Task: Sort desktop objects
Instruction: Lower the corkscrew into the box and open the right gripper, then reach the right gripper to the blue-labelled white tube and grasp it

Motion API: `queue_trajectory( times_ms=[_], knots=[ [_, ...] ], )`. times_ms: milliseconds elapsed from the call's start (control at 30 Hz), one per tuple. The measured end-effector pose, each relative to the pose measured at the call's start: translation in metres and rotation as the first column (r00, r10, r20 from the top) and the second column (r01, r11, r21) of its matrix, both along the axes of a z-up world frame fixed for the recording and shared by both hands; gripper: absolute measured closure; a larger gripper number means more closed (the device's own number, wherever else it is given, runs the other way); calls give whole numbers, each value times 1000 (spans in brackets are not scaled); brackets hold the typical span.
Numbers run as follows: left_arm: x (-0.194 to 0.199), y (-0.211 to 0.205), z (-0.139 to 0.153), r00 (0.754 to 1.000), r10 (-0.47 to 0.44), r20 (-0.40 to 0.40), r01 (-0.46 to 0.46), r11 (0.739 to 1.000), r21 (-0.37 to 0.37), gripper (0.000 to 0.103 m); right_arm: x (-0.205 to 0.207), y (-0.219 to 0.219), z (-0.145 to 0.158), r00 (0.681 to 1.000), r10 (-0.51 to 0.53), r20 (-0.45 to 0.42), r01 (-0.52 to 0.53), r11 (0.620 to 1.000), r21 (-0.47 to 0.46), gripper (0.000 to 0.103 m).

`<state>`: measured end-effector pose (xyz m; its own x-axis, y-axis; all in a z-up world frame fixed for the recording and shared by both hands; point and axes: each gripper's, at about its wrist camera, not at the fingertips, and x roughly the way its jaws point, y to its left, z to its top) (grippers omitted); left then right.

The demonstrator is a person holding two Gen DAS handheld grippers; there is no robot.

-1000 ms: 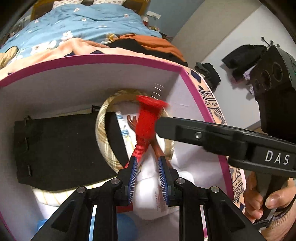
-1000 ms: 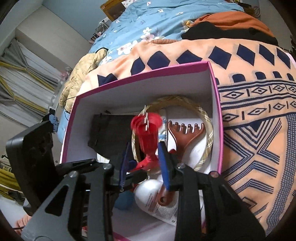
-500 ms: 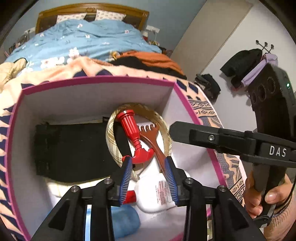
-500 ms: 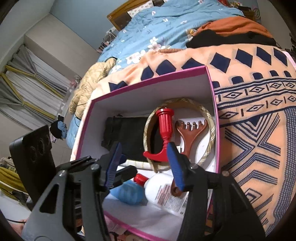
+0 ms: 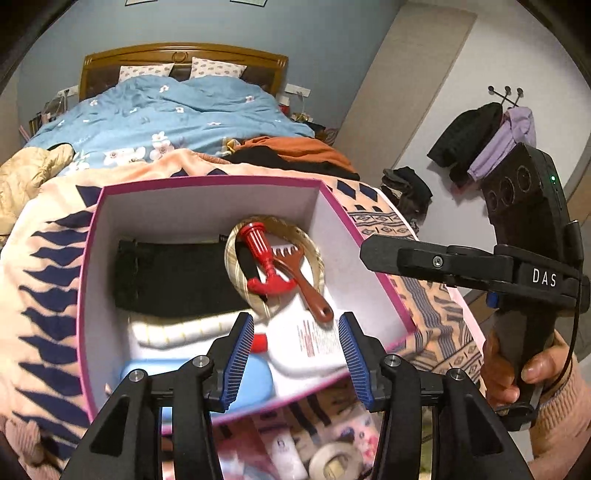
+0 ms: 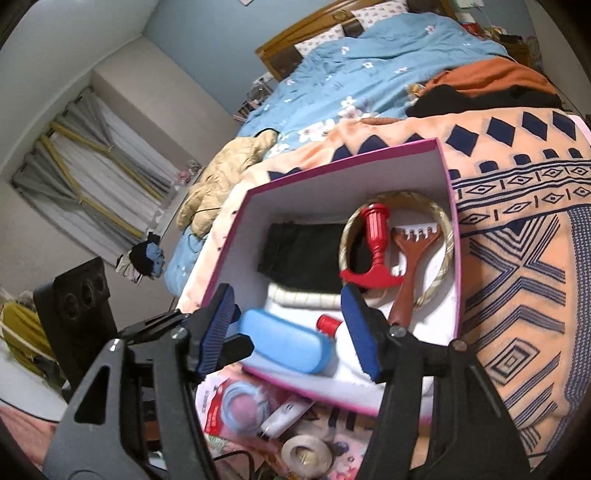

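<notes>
Both grippers hang above the near edge of the pink-rimmed box (image 5: 92, 258). The left gripper (image 5: 295, 354) and right gripper (image 6: 291, 332) are opening with nothing between their pads. Ahead of them, the red toy hammer (image 6: 373, 254) lies in the box across the woven ring (image 6: 443, 243), beside the brown comb (image 6: 410, 258).

Bed (image 5: 177, 110) with wooden headboard (image 5: 183, 61) against blue wall (image 5: 221, 26); coat rack (image 5: 504, 94) right of bed, curtained window (image 6: 85, 155) left.

The red toy hammer (image 5: 266, 260) looks like shiny plastic. The box (image 5: 207, 199) looks like smooth matt card. The blanket (image 6: 517, 229) is soft cloth. The headboard (image 5: 181, 59) is glossy wood.
</notes>
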<state>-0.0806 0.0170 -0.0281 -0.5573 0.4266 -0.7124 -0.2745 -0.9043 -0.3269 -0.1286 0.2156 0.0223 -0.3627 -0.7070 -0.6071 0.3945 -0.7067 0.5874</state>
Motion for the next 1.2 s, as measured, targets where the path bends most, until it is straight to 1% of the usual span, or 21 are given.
queue_trajectory(
  times_ms=[133,200,300,400,467,533,633,733,867,1000,1200],
  knots=[
    [20,1,0,1000,-10,-4,10,1000,-18,54,23,-3,-2,999,46,-3,-46,999,-15,39],
    [28,1,-2,1000,-9,8,9,1000,-17,54,34,-6,-5,998,71,2,-71,998,-2,39],
    [37,1,-14,999,-2,47,3,1000,-18,54,46,-10,-13,995,94,23,-95,995,12,39],
    [46,1,-28,995,8,96,-6,1000,-16,54,56,-13,-27,992,106,65,-107,994,10,39],
    [50,2,-38,993,10,122,-7,1000,-19,54,58,-14,-34,990,108,86,-110,994,15,39],
    [54,3,-47,989,15,148,-10,1000,-29,54,61,-17,-45,988,108,115,-113,993,40,39],
    [59,4,-62,982,14,189,-6,999,-42,54,63,-21,-62,980,110,168,-120,991,52,39],
    [62,5,-71,977,13,214,-3,999,-49,54,63,-26,-80,970,104,220,-124,989,80,39],
    [63,5,-80,971,13,239,1,998,-58,54,64,-34,-99,959,88,271,-126,984,124,40],
    [64,5,-86,965,7,261,9,998,-62,54,62,-46,-114,945,100,312,-147,980,131,39],
    [65,6,-92,961,-10,276,27,998,-60,54,57,-61,-131,925,94,367,-153,979,135,40]
  ],
)
